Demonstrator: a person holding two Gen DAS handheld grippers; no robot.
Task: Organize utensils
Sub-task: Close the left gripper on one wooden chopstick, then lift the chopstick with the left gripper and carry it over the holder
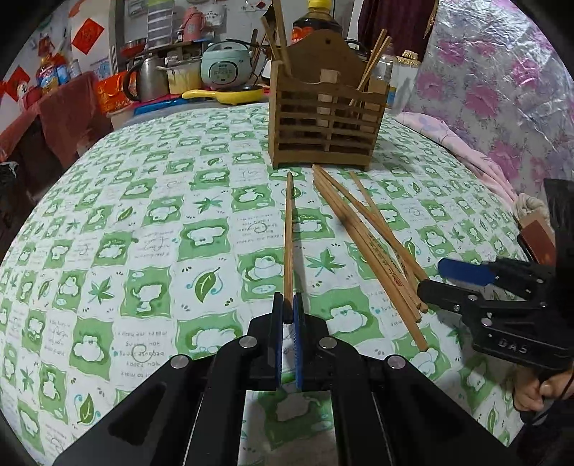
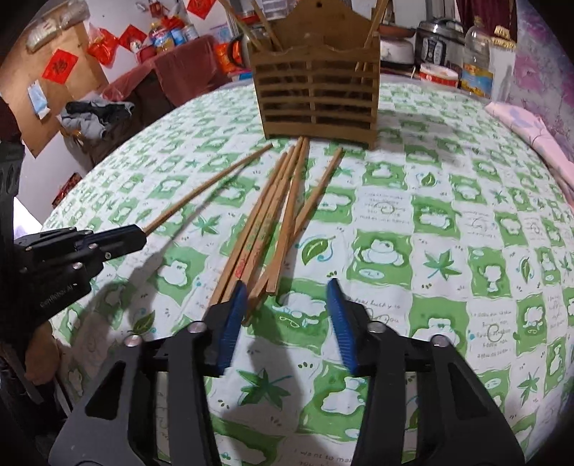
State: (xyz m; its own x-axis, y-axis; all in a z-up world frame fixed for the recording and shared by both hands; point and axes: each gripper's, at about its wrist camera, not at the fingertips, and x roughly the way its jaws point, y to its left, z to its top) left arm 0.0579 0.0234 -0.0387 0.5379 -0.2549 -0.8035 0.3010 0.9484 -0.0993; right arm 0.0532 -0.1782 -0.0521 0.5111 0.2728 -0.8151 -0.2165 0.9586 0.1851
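Note:
A wooden slatted utensil holder [image 1: 324, 118] [image 2: 315, 93] stands at the far side of the green-patterned tablecloth [image 1: 143, 251], with a few chopsticks upright in it. My left gripper [image 1: 288, 304] [image 2: 141, 233] is shut on the near end of a single chopstick [image 1: 288, 236] [image 2: 208, 186] that points toward the holder. Several loose chopsticks [image 1: 369, 236] [image 2: 272, 222] lie in a bundle to its right. My right gripper [image 2: 287, 283] [image 1: 432, 277] is open low over their near ends. Its left pad [image 2: 233, 315] is beside the bundle, and some ends lie between the jaws.
Beyond the table's far edge are a rice cooker [image 1: 224, 66], a yellow pan [image 1: 229, 95], a kettle [image 1: 149, 77] and a dark bottle [image 1: 315, 21]. A pink cloth [image 1: 459, 143] drapes the right edge. A person's hand [image 1: 531, 394] holds the right gripper.

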